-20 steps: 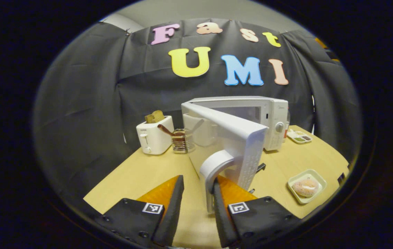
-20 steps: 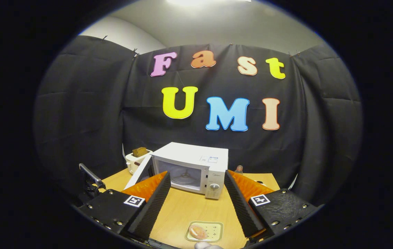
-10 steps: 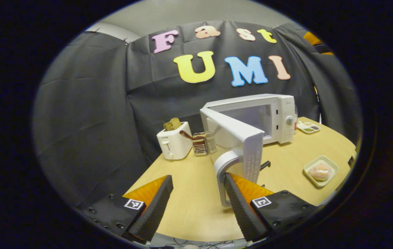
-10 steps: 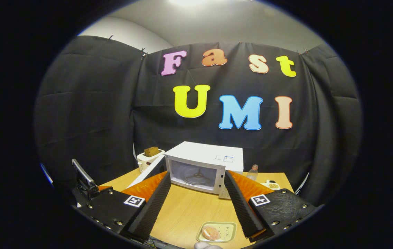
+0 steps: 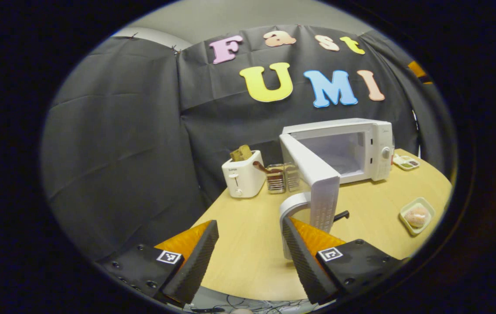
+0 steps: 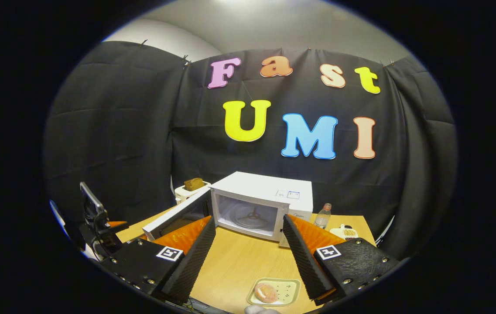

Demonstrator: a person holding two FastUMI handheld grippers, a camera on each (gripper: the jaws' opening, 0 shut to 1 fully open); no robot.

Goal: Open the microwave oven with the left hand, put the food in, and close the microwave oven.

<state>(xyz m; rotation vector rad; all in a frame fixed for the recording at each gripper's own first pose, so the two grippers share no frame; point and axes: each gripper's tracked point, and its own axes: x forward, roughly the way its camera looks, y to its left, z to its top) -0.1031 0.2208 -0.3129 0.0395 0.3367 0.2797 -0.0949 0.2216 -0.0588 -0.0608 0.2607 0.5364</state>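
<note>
The white microwave (image 5: 352, 146) (image 6: 261, 203) stands at the back of the wooden table with its door (image 5: 313, 168) (image 6: 178, 213) swung wide open. In the left gripper view, the door's curved handle (image 5: 290, 209) sits just against the inner side of my right finger (image 5: 300, 253); my left gripper (image 5: 248, 248) is open and holds nothing. A pink doughnut (image 5: 416, 216) (image 6: 266, 292) lies on a small pale tray (image 5: 426, 207) (image 6: 287, 288). My right gripper (image 6: 248, 257) hovers open above the table, with the tray just below and between its fingers.
A white toaster (image 5: 242, 176) (image 6: 189, 189) with bread in it and a wire rack (image 5: 280, 176) stand left of the microwave. A plastic bottle (image 6: 325, 215) and a small compartment dish (image 5: 406, 162) (image 6: 346, 232) sit at its right. The other gripper (image 6: 95, 218) shows at the left.
The microwave door has swung further open as my left gripper pulled back toward the table's front edge. The right gripper shifted slightly; the doughnut tray stayed in place.
</note>
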